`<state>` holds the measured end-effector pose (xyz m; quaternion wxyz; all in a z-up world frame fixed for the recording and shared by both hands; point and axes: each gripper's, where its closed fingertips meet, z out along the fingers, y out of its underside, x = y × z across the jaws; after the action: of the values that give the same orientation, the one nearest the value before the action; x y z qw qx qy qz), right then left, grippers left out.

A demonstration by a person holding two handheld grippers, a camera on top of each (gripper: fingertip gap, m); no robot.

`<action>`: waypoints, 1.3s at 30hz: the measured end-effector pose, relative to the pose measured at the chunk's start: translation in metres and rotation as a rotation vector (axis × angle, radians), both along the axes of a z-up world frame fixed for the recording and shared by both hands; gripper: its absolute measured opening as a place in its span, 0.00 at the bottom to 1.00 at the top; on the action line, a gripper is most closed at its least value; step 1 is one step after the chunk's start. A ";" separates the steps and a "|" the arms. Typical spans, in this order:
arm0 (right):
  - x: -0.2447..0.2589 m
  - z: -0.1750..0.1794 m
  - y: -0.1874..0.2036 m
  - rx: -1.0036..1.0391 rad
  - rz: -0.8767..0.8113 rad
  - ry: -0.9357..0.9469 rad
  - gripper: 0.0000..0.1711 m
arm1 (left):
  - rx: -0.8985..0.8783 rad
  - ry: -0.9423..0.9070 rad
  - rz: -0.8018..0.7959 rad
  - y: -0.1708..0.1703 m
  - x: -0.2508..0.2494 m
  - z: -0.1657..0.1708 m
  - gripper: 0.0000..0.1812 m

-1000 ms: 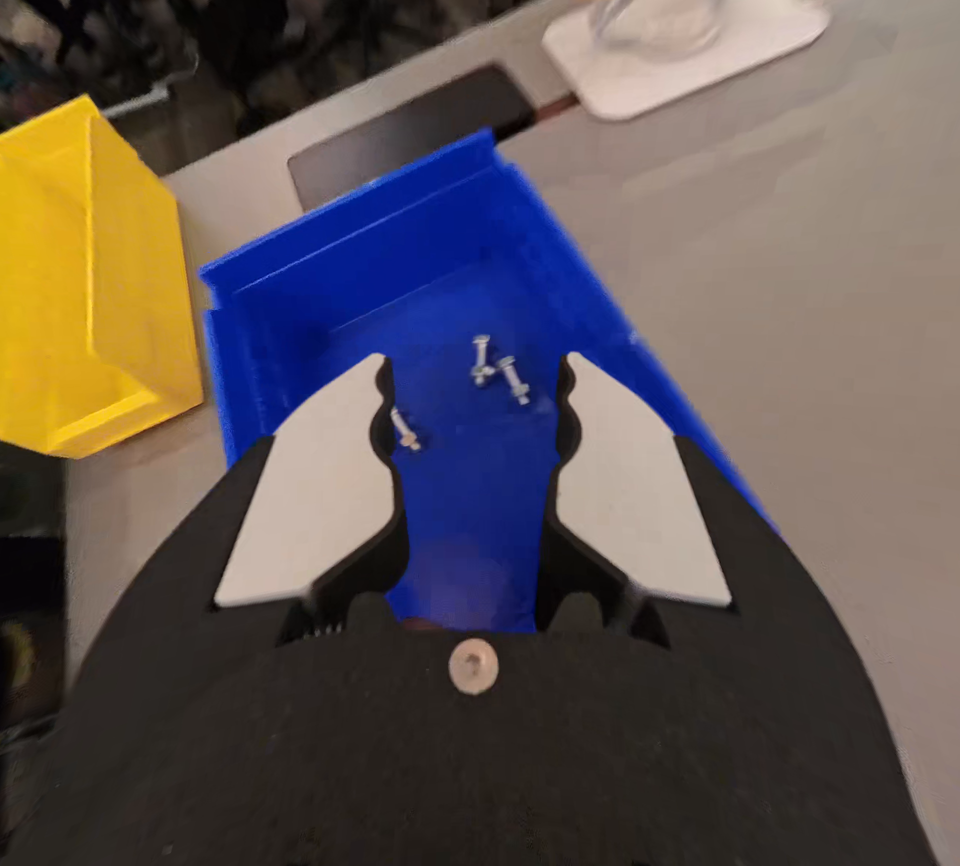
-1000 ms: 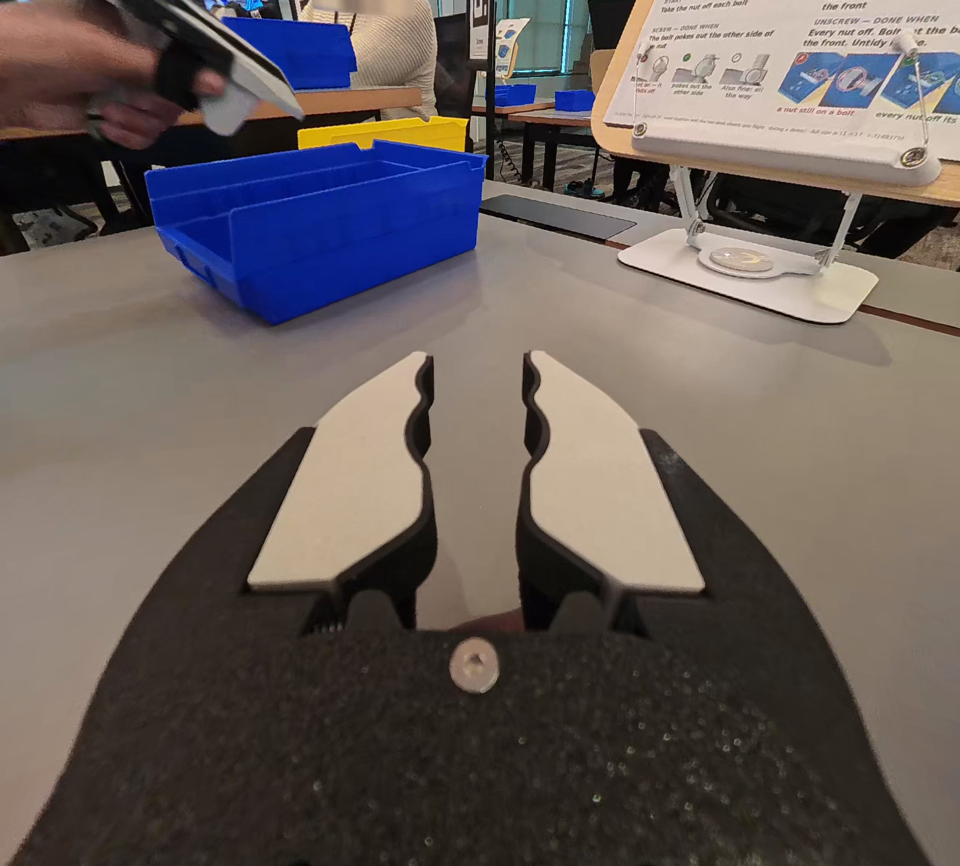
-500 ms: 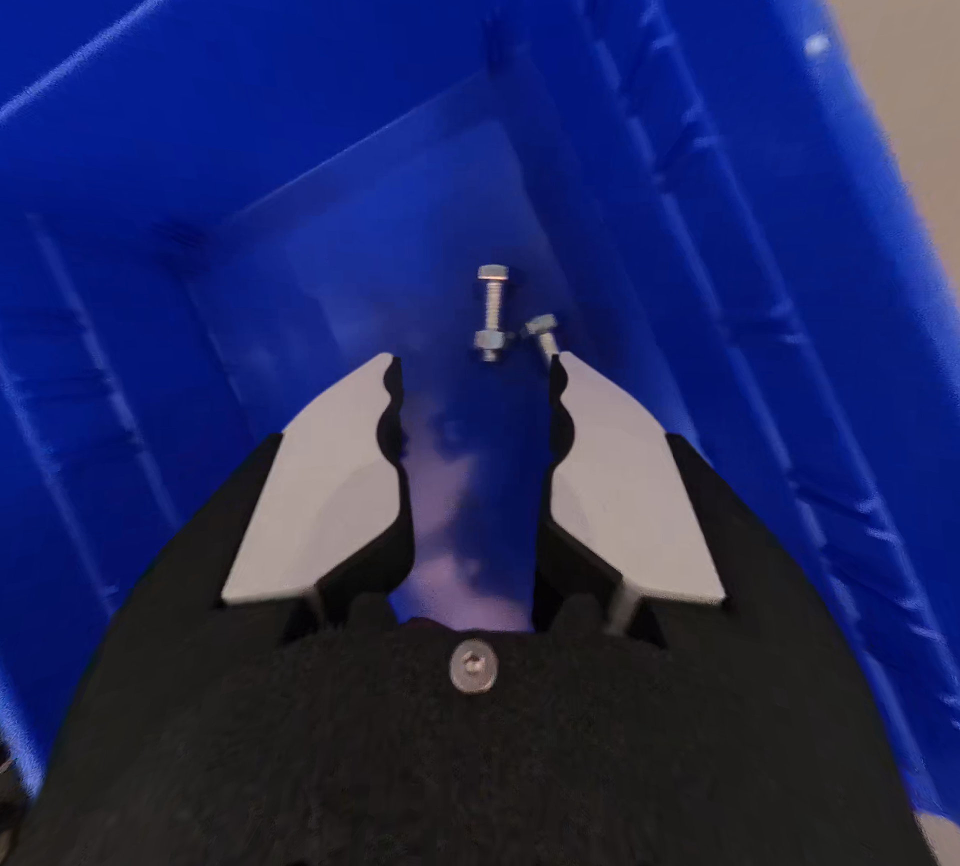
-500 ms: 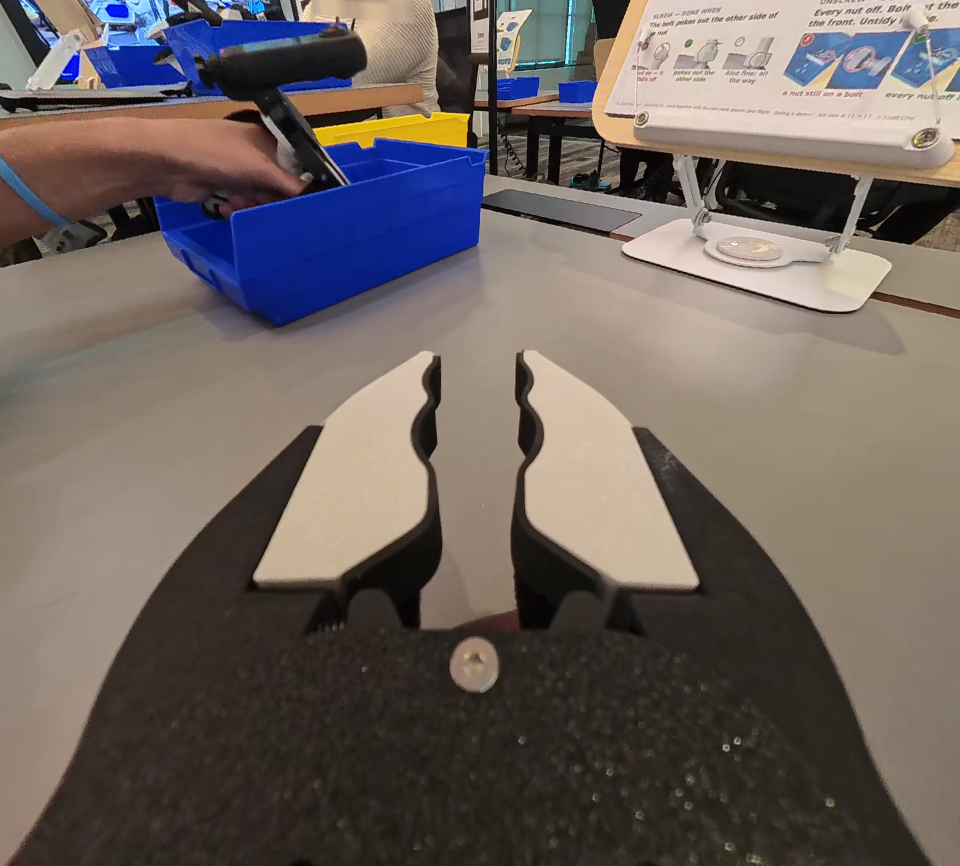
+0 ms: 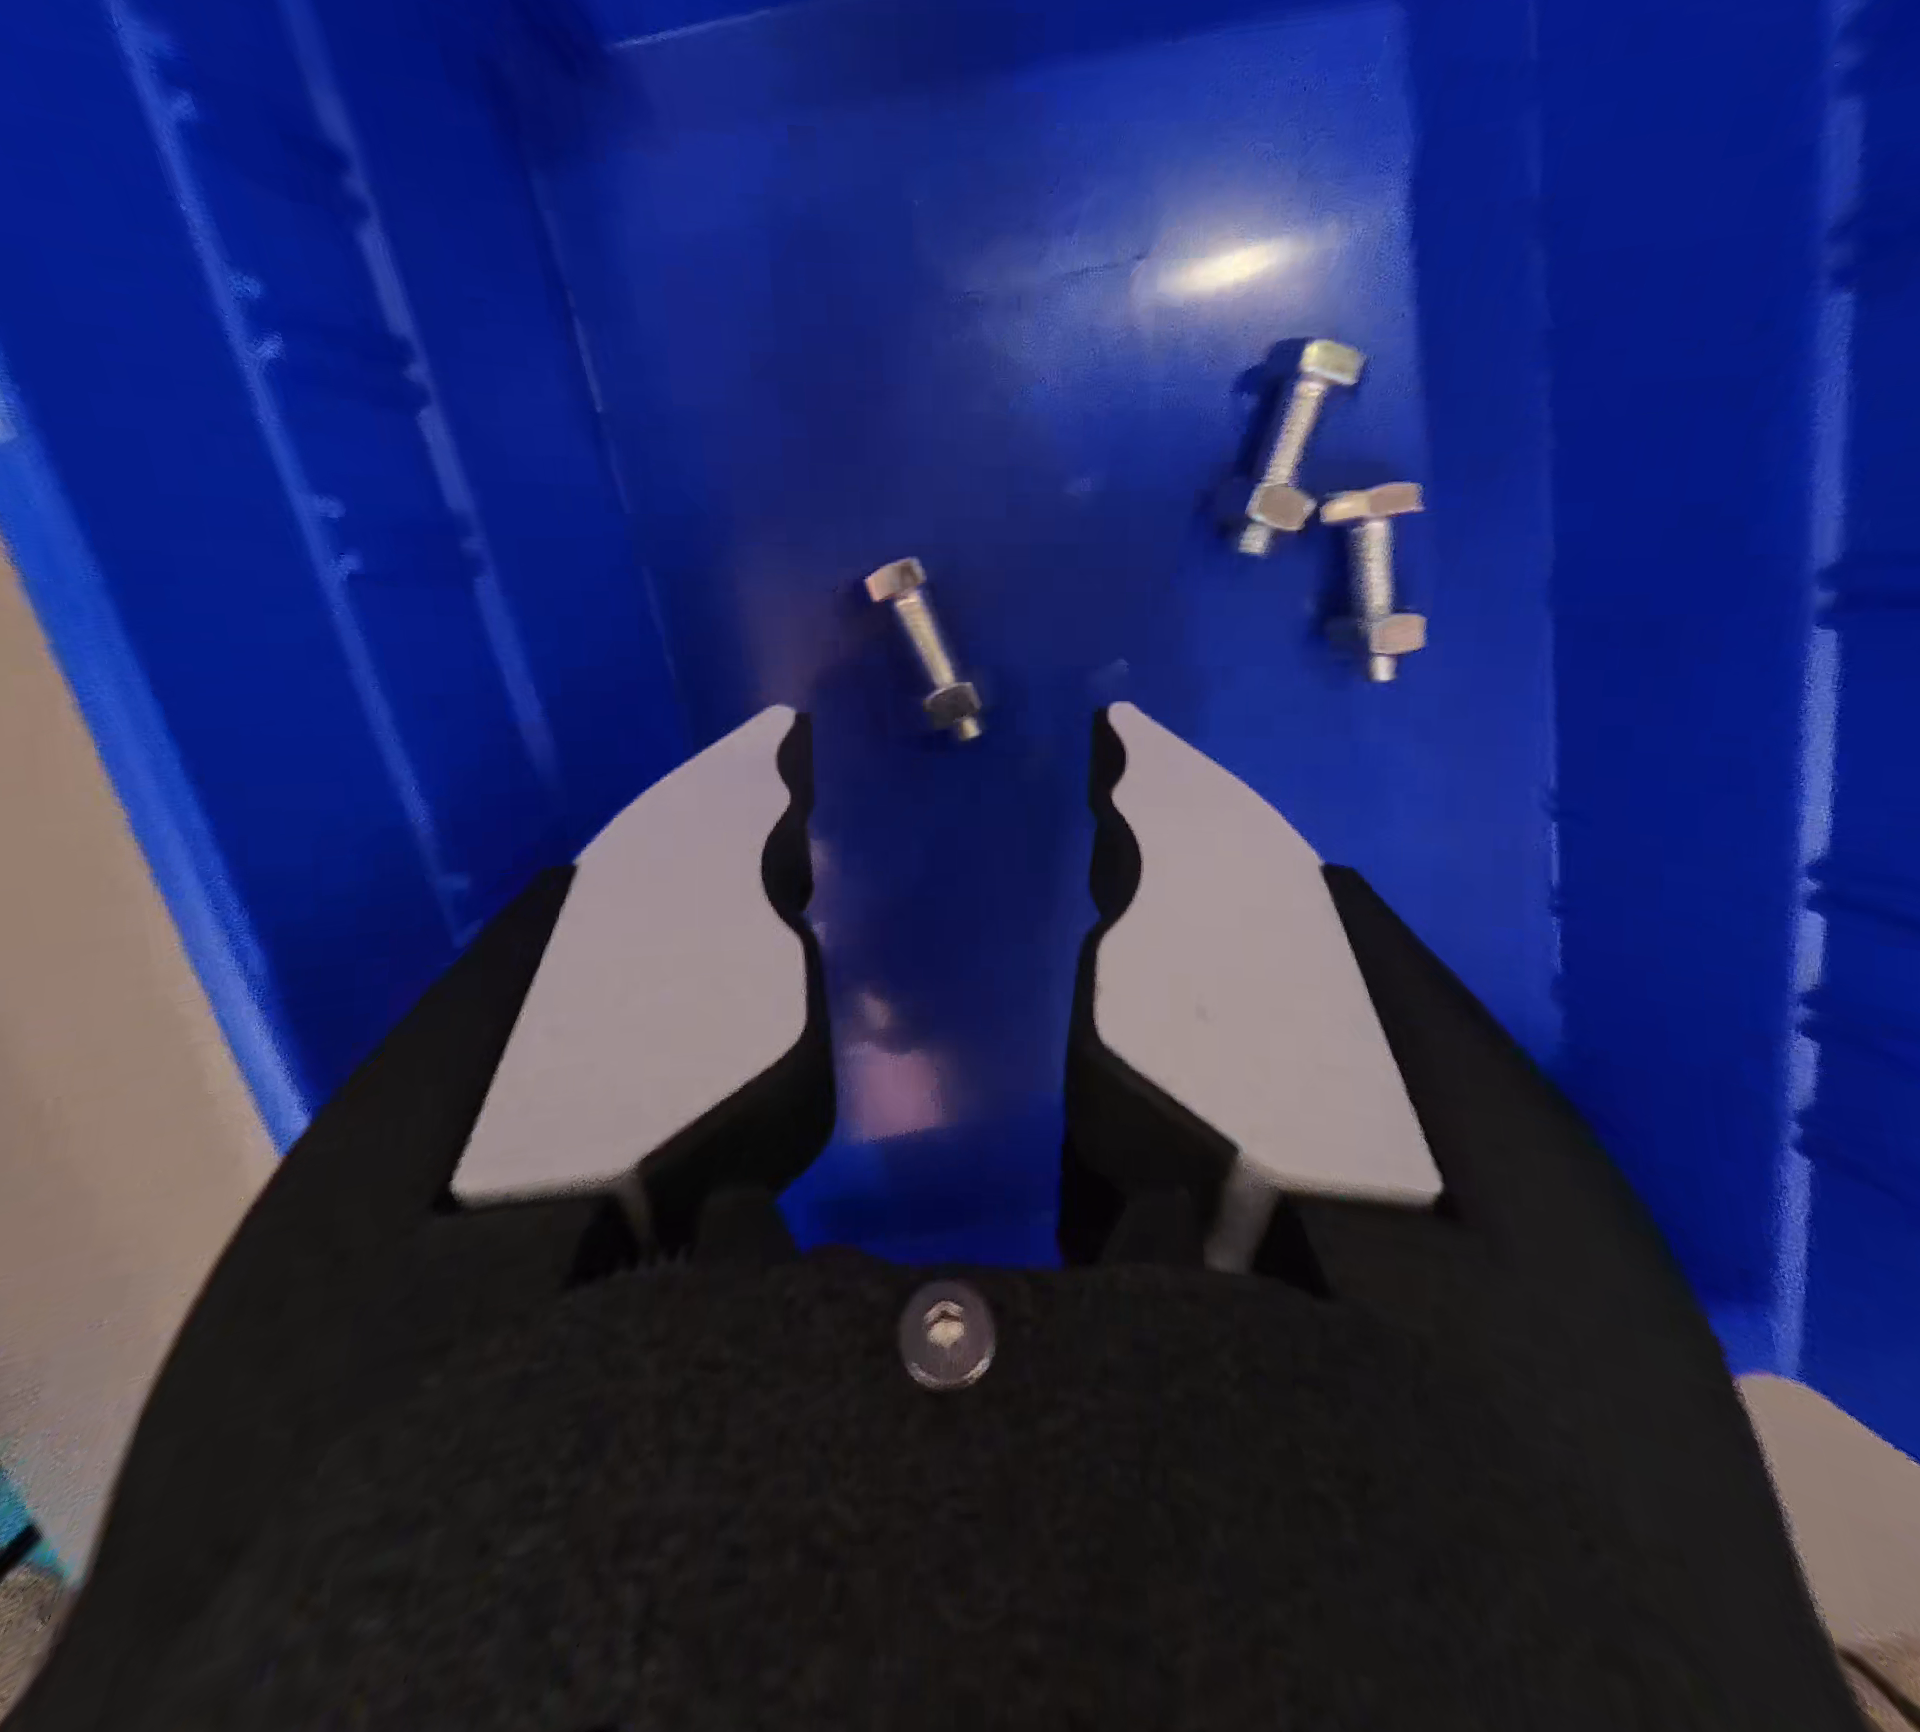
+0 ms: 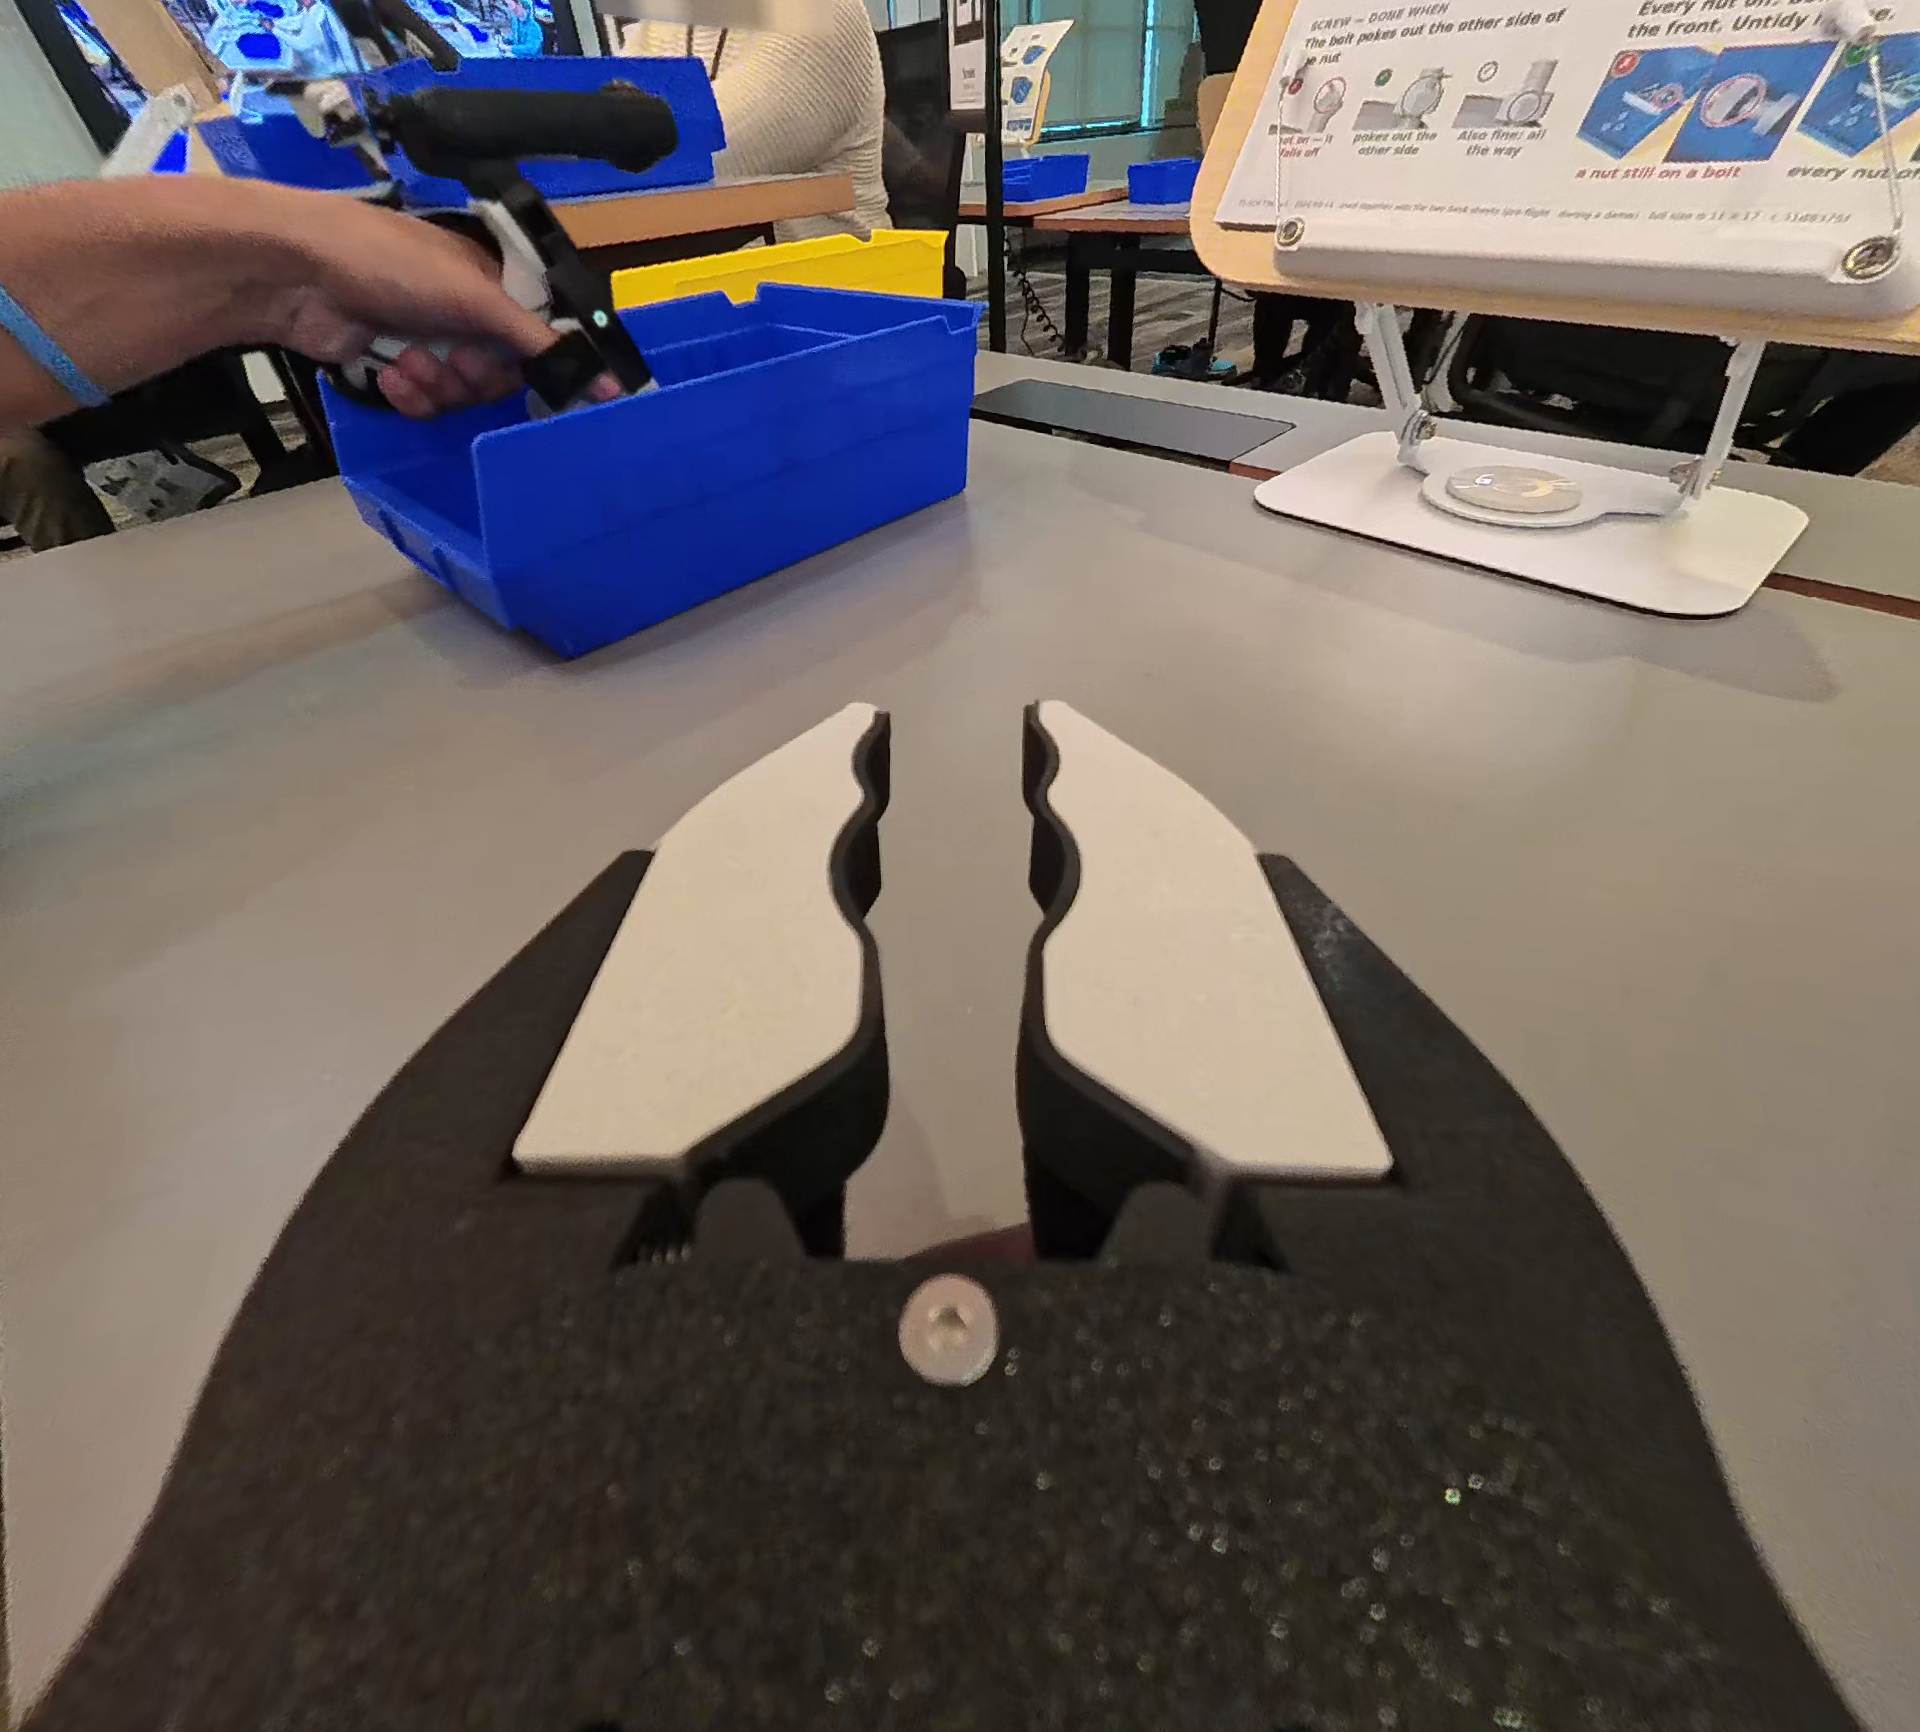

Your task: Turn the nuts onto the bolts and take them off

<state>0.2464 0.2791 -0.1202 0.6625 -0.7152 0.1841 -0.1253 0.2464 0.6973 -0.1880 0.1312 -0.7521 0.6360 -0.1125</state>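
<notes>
My left gripper (image 5: 945,726) is open and empty inside the blue bin (image 5: 312,435), just above its floor. Three silver bolts lie there, each with a nut on its end. The nearest bolt (image 5: 925,648) lies just ahead of my fingertips, not between them. Two more bolts (image 5: 1288,446) (image 5: 1374,581) lie to the right, close together. My right gripper (image 6: 956,716) is open and empty over the grey table (image 6: 1455,799). The right wrist view shows the blue bin (image 6: 717,477) at the far left with the left gripper (image 6: 566,332) dipped into it.
A yellow bin (image 6: 790,264) stands behind the blue one. A white stand (image 6: 1527,519) holding an instruction board (image 6: 1621,51) stands at the far right. A dark flat panel (image 6: 1132,425) lies in the table beyond the bin. A person sits at a table behind.
My left gripper has gone down into the blue bin and shifted left, so the lone bolt now lies just ahead of its tips. My right gripper's fingers have closed a little on air.
</notes>
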 end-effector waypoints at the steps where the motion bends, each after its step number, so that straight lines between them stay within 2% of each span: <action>1: -0.001 0.000 0.000 0.002 0.005 0.004 0.14 | -0.009 -0.006 0.018 0.001 -0.001 -0.003 0.27; 4: -0.002 0.000 0.000 0.008 0.016 0.010 0.14 | -0.043 -0.027 0.056 -0.001 0.002 -0.011 0.26; 8: -0.004 0.001 -0.002 0.024 0.025 0.023 0.14 | 0.011 -0.034 0.103 0.006 0.007 -0.015 0.26; 9: -0.004 0.001 -0.002 0.029 0.026 0.028 0.14 | 0.010 -0.019 0.095 0.004 0.008 -0.020 0.22; 11: -0.003 0.002 -0.003 0.039 0.027 0.039 0.13 | 0.037 -0.037 0.080 0.003 0.011 -0.025 0.09; 13: -0.002 0.002 -0.004 0.047 0.029 0.050 0.13 | 0.069 -0.018 0.032 0.000 0.011 -0.026 0.08; 15: -0.002 0.002 -0.005 0.052 0.029 0.055 0.13 | 0.124 -0.013 -0.089 -0.007 0.012 -0.025 0.05; 19: -0.002 0.002 -0.004 0.051 0.034 0.053 0.12 | 0.209 0.064 -0.317 -0.020 0.000 -0.026 0.05; 27: -0.002 0.002 -0.004 0.048 0.035 0.053 0.12 | 0.195 0.106 -0.762 -0.055 -0.024 -0.026 0.05; 34: -0.002 0.002 -0.004 0.048 0.037 0.054 0.11 | 0.167 0.225 -0.772 -0.057 -0.033 -0.028 0.05; 37: -0.002 0.002 -0.004 0.049 0.039 0.059 0.11 | 0.182 0.243 -0.766 -0.058 -0.030 -0.026 0.16; 39: -0.002 0.002 -0.004 0.049 0.040 0.060 0.11 | 0.184 0.224 -0.760 -0.061 -0.024 -0.021 0.17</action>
<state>0.2442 0.2755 -0.1186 0.6764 -0.7057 0.1925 -0.0861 0.2223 0.6361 -0.2091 0.0768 -0.4562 0.8864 -0.0128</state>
